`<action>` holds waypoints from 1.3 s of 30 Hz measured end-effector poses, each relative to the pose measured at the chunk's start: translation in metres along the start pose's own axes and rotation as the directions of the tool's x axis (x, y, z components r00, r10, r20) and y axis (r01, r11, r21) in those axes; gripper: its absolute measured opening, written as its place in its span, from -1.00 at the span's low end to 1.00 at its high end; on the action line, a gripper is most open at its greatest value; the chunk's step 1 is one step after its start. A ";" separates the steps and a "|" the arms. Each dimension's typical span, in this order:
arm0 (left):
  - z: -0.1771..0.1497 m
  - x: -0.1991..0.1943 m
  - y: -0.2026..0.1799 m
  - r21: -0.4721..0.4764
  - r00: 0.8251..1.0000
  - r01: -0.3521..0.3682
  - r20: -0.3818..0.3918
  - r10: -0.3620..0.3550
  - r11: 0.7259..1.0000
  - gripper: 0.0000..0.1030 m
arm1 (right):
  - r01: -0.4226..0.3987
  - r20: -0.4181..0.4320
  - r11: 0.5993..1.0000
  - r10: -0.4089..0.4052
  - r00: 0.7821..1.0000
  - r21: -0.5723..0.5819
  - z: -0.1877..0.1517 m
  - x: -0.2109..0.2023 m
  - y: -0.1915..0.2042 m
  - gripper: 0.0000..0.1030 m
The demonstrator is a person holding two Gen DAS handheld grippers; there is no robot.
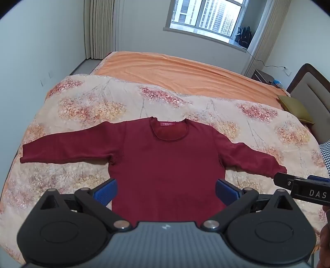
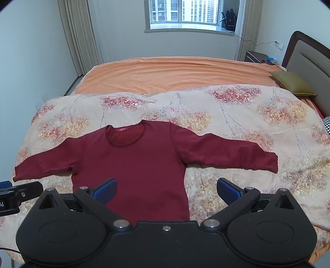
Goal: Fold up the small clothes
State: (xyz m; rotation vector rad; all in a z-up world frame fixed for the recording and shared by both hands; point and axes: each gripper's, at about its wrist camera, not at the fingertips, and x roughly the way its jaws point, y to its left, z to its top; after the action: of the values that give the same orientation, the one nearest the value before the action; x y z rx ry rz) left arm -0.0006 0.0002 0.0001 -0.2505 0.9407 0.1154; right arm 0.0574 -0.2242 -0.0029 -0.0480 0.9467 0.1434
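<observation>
A dark red long-sleeved top (image 1: 165,160) (image 2: 132,165) lies flat on a floral quilt (image 1: 92,107) (image 2: 226,115), neckline away from me, both sleeves spread out sideways. My left gripper (image 1: 166,190) hovers open above the top's lower body, its blue pads (image 1: 106,191) wide apart, nothing between them. My right gripper (image 2: 166,190) hovers open over the top's right hem edge, holding nothing. In the left wrist view a fingertip of the right gripper (image 1: 282,179) shows near the right cuff. In the right wrist view part of the left gripper (image 2: 18,191) shows below the left cuff.
The quilt covers the near half of a bed with an orange sheet (image 1: 175,72) (image 2: 175,72). An olive pillow (image 2: 292,84) and a headboard (image 2: 309,53) are at the right. A window (image 2: 185,12), curtains and a nightstand (image 2: 255,55) lie beyond.
</observation>
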 end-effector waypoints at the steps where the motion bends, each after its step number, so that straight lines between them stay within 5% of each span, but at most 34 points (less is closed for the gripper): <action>1: 0.000 -0.001 0.000 -0.002 1.000 0.004 0.000 -0.004 1.000 0.99 | 0.002 0.001 1.000 -0.002 1.000 -0.003 0.000 0.000 0.000 0.99; 39: 0.000 0.005 0.004 -0.008 1.000 -0.001 -0.011 0.001 1.000 0.99 | 0.013 0.032 1.000 -0.014 0.999 0.004 0.001 -0.011 0.005 0.99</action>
State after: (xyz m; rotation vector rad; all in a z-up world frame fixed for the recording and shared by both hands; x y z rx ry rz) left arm 0.0009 0.0042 -0.0046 -0.2585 0.9510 0.1189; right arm 0.0510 -0.2204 0.0068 -0.0486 0.9142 0.1296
